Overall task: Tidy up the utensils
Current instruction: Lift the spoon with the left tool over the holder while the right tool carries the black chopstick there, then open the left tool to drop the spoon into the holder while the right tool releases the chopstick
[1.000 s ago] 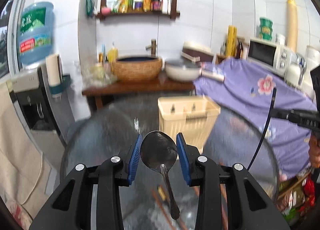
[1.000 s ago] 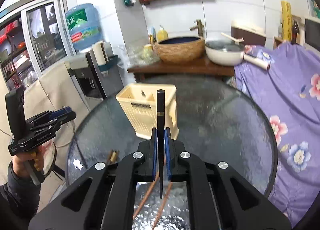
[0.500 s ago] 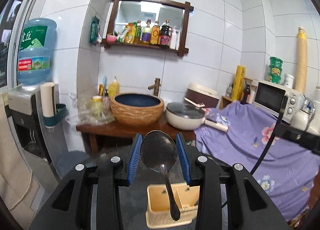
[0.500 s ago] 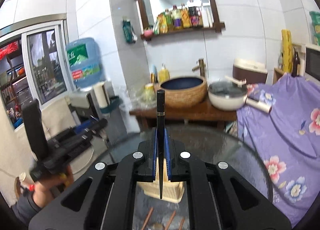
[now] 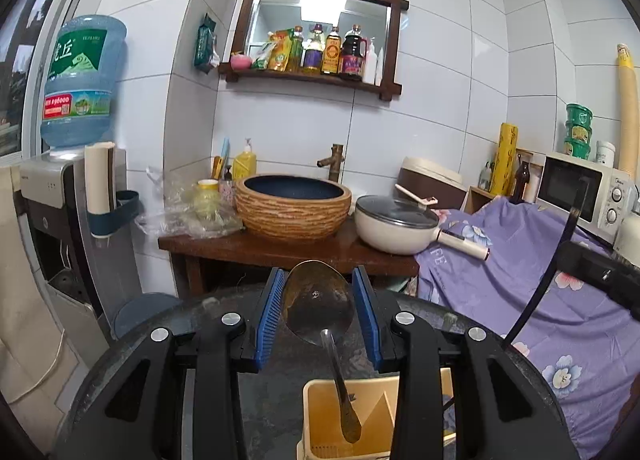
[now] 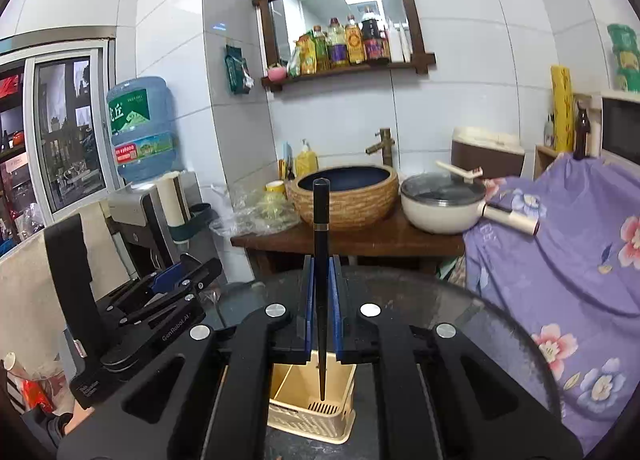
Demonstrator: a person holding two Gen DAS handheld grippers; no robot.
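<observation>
My left gripper (image 5: pixel 318 314) is shut on a metal spoon (image 5: pixel 320 308), bowl up, with the handle hanging down over the beige utensil holder (image 5: pixel 316 408). The handle tip reaches into a compartment. My right gripper (image 6: pixel 321 304) is shut on a black chopstick (image 6: pixel 321 244), held upright. Its tip points down into a compartment of the same holder (image 6: pixel 342 426). The left gripper (image 6: pixel 176 288) shows in the right wrist view at the left, beside the holder.
The holder stands on a round dark glass table (image 6: pixel 460 312). Behind are a wooden counter (image 5: pixel 256 250) with a woven basin (image 5: pixel 292 204) and a white lidded pan (image 5: pixel 394 226). A water dispenser (image 5: pixel 60 188) stands at the left and purple floral cloth (image 5: pixel 532 260) at the right.
Both grippers have risen and tilted upright over the holder. The spoon and chopstick now hang down into it. The table with loose chopsticks has dropped out of view.
</observation>
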